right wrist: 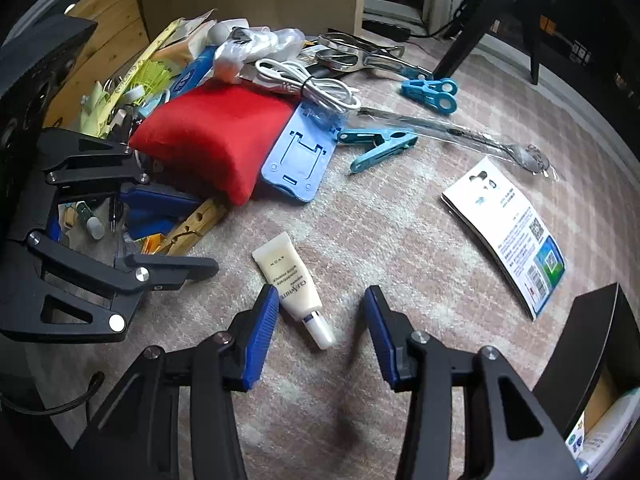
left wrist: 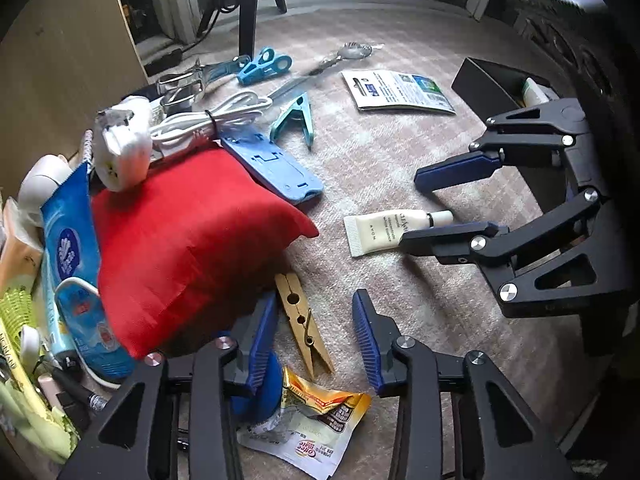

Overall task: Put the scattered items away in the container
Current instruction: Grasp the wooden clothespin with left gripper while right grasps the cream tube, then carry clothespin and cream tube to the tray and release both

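A small cream tube (right wrist: 291,284) lies on the carpet; it also shows in the left wrist view (left wrist: 384,230). My right gripper (right wrist: 320,332) is open, its fingers either side of the tube's cap end, just above it. My left gripper (left wrist: 316,340) is open and empty over a wooden clothespin (left wrist: 306,322), beside a red cushion (left wrist: 192,240). The black container (left wrist: 492,80) stands at the far right with a white item inside; it also shows in the right wrist view (right wrist: 592,360).
Scattered on the carpet: a blue phone stand (right wrist: 300,156), teal clips (right wrist: 380,144), blue clips (right wrist: 432,90), a white cable (right wrist: 308,84), a wrapped spoon (right wrist: 480,136), a white card (right wrist: 508,228), a snack wrapper (left wrist: 312,420), metal tongs (right wrist: 360,56). A clutter pile sits left.
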`<state>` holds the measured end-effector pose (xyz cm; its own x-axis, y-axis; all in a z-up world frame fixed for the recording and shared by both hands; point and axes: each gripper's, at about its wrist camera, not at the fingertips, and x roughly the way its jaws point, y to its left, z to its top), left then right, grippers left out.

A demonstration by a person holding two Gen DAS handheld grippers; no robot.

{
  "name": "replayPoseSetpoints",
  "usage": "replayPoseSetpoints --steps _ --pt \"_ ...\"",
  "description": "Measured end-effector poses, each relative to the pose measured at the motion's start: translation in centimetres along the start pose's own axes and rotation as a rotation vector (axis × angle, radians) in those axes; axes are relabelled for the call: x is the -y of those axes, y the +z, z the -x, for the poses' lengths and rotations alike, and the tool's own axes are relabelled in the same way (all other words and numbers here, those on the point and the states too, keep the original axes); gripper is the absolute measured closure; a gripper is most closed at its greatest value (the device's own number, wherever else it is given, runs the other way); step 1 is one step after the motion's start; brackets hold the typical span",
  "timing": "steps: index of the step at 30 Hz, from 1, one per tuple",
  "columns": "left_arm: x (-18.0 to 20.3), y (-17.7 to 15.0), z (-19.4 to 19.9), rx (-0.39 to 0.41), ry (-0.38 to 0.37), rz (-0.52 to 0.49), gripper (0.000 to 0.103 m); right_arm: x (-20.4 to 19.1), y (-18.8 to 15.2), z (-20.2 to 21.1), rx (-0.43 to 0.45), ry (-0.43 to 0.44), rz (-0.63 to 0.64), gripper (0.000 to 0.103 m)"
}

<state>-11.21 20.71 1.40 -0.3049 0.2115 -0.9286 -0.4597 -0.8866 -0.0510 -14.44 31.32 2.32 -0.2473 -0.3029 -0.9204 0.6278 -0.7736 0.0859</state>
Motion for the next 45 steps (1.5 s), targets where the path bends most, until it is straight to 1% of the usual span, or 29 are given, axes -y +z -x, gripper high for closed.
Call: replayPoseSetpoints --steps 1,2,3,4,5,8,11,16,19,22,23,25,29,30,33,36,40,42,43,44,45 --pt "0.0 -0.1 0.0 0.002 0.013 0.007 0.077 -0.3 0.0 0.0 -0.001 -0.001 0.013 0.063" --pt "0.0 -0.1 0.1 0.003 0.026 0.016 0.085 -0.7 -0.1 -0.1 -0.001 -0.015 0.030 0.071" --pt "-0.1 -0.2 0.2 0.004 0.022 0.032 0.088 -1.1 -0.1 -0.1 -0.004 -0.026 0.045 0.082" --pt "-0.2 -0.2 0.2 0.004 0.007 0.045 0.091 -1.2 -0.2 -0.1 -0.007 -0.026 0.048 0.084" --pt "-0.5 -0.4 0.2 0.006 -0.010 0.057 0.091 -1.2 -0.2 -0.1 -0.013 -0.014 0.044 0.085" --pt "-0.3 -1.0 0.5 0.019 -0.010 0.069 0.091 -0.8 -0.5 0.1 -0.015 0.012 0.008 0.086" --pt "0.1 -1.5 1.0 0.039 -0.021 0.090 0.091 -0.1 -1.0 0.9 0.013 0.032 -0.054 0.086" --pt "0.1 -1.8 3.2 0.084 -0.058 0.137 0.091 1.3 -2.5 4.4 0.108 0.065 -0.179 0.086" --pt "0.8 -1.2 4.4 0.110 -0.097 0.145 0.091 1.8 -3.6 6.9 0.167 0.079 -0.257 0.086" --pt "3.0 -0.4 6.1 0.148 -0.124 0.115 0.091 3.6 -6.3 10.7 0.233 0.069 -0.341 0.086" --pt "3.7 -0.1 6.7 0.159 -0.144 0.108 0.091 4.4 -7.0 11.6 0.248 0.063 -0.366 0.086" --pt "5.6 0.7 7.5 0.180 -0.200 0.086 0.091 5.5 -9.2 13.4 0.275 0.043 -0.431 0.086" --pt "10.4 2.3 8.6 0.204 -0.295 0.004 0.091 8.2 -13.9 16.6 0.301 -0.026 -0.577 0.086" --pt "12.0 2.7 8.7 0.206 -0.328 -0.027 0.091 8.7 -15.0 17.2 0.304 -0.047 -0.605 0.086" --pt "15.5 3.7 8.8 0.202 -0.369 -0.098 0.091 9.9 -18.1 18.5 0.302 -0.100 -0.673 0.086" --pt "19.0 4.4 8.8 0.187 -0.431 -0.157 0.091 10.9 -20.4 19.3 0.306 -0.136 -0.723 0.086" --pt "22.4 4.5 9.0 0.178 -0.457 -0.225 0.091 11.3 -22.2 20.1 0.310 -0.176 -0.754 0.086" --pt "23.9 4.6 8.9 0.177 -0.447 -0.237 0.091 11.1 -22.5 20.4 0.309 -0.204 -0.762 0.084" --pt "24.3 4.5 9.0 0.176 -0.439 -0.240 0.088 11.1 -22.6 20.7 0.310 -0.231 -0.769 0.081" --pt "24.6 4.5 9.0 0.171 -0.423 -0.241 0.078 11.0 -22.7 20.8 0.305 -0.245 -0.773 0.066" --pt "24.8 4.4 9.0 0.175 -0.405 -0.241 0.073 10.8 -22.8 21.0 0.305 -0.256 -0.774 0.051"
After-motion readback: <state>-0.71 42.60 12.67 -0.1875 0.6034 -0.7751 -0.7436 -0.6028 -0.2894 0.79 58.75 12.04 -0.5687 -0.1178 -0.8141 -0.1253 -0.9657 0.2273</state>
